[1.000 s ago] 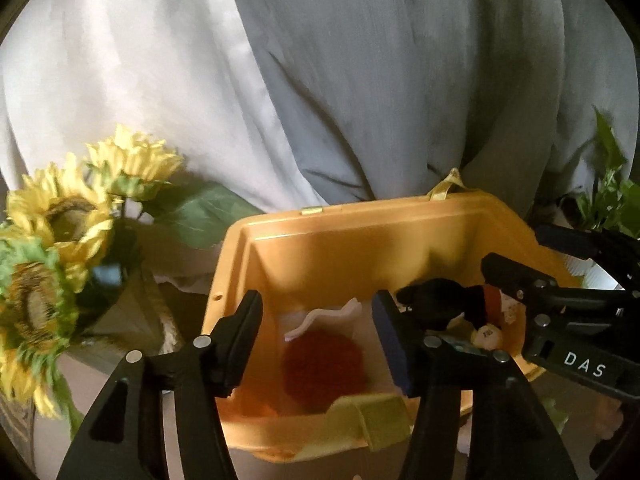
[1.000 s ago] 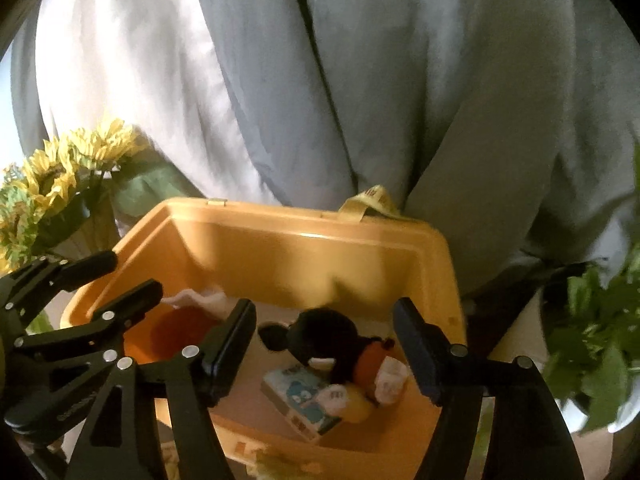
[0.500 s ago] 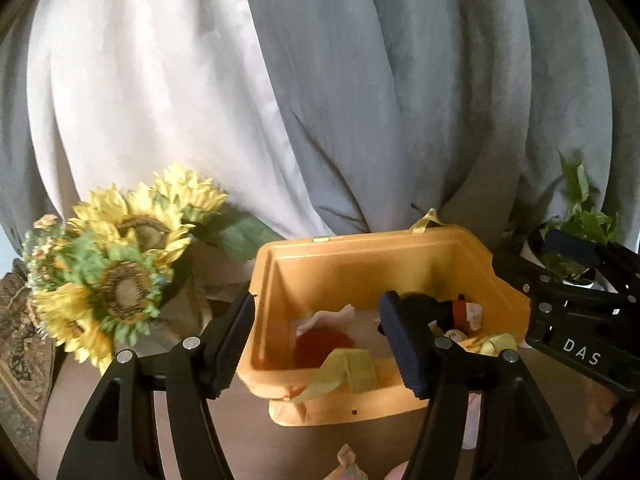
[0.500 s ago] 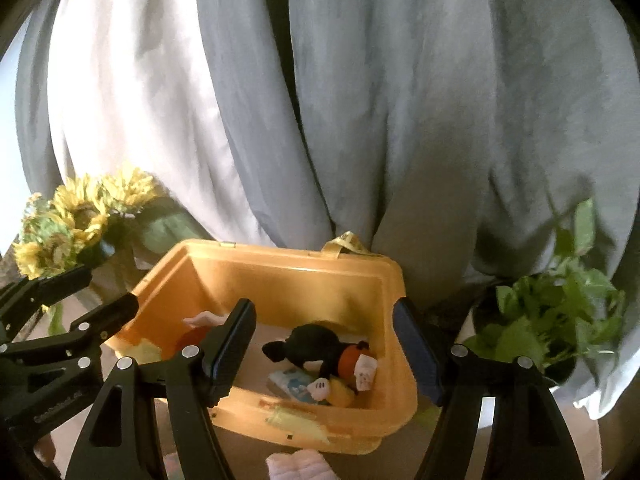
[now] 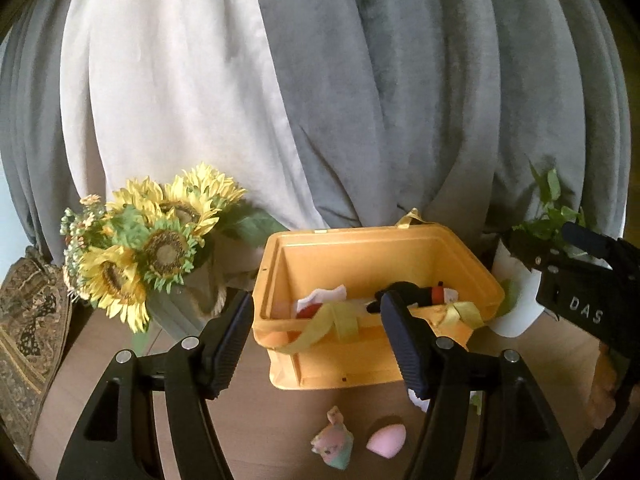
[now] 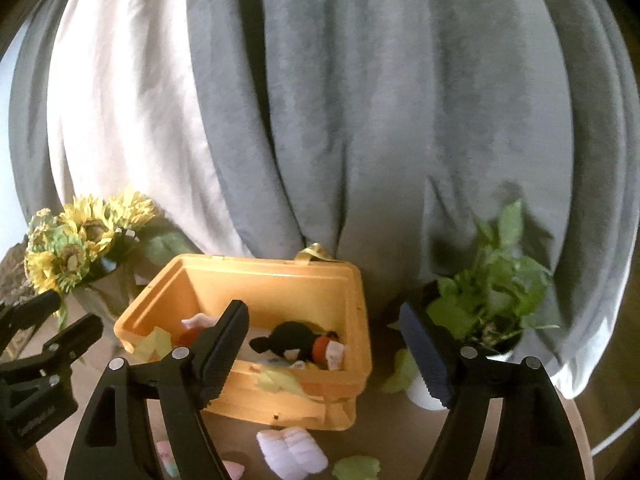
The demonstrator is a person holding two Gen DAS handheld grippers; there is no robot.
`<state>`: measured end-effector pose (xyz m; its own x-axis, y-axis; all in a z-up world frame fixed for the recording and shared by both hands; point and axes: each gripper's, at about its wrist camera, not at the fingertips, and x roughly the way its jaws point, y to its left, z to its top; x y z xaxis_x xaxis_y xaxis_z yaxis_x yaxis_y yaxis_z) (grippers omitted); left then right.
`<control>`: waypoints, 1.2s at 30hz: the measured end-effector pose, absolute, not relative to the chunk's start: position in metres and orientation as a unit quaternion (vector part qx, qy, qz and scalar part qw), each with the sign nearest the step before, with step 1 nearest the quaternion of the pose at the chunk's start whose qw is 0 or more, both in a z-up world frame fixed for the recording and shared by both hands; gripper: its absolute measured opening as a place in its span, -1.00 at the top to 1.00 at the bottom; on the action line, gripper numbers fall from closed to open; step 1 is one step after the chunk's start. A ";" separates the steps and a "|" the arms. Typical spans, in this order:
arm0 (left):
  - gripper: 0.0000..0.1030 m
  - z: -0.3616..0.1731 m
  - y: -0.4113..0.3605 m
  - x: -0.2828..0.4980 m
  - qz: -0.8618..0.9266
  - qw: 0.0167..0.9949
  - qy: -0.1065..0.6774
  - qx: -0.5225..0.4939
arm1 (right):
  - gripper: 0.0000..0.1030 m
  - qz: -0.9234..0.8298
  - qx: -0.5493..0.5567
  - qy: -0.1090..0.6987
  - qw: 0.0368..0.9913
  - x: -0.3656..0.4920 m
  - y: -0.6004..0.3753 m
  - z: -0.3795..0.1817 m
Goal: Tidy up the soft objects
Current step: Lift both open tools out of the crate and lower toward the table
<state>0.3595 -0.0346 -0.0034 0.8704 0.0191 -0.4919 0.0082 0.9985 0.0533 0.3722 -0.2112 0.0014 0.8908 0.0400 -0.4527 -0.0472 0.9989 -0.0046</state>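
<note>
An orange plastic bin stands on the brown table. Inside lie a black mouse plush, a red soft item and a white cloth. My left gripper is open and empty, held back in front of the bin. My right gripper is open and empty, also in front of the bin. On the table before the bin lie a pastel plush, a pink sponge, a white-pink folded soft item and a green soft piece.
A sunflower bouquet in a vase stands left of the bin. A potted green plant in a white pot stands right of it. Grey and white curtains hang behind. A patterned cloth lies far left.
Both grippers have pulled back and up from over the bin. The bin now looks smaller and the loose soft items on the table in front have come into view.
</note>
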 end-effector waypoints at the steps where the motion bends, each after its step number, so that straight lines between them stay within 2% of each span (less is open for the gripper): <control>1: -0.26 -0.004 -0.037 0.354 0.003 0.967 0.252 0.027 | -0.53 0.020 -0.007 0.231 0.973 0.368 -0.214 0.001; 15: -0.26 -0.022 -0.057 0.310 -0.013 0.971 0.240 0.012 | -0.53 0.001 -0.012 0.227 0.974 0.321 -0.233 -0.009; 36: -0.26 -0.064 -0.086 0.286 -0.034 0.959 0.279 0.028 | -0.53 0.005 0.005 0.276 0.961 0.296 -0.258 -0.054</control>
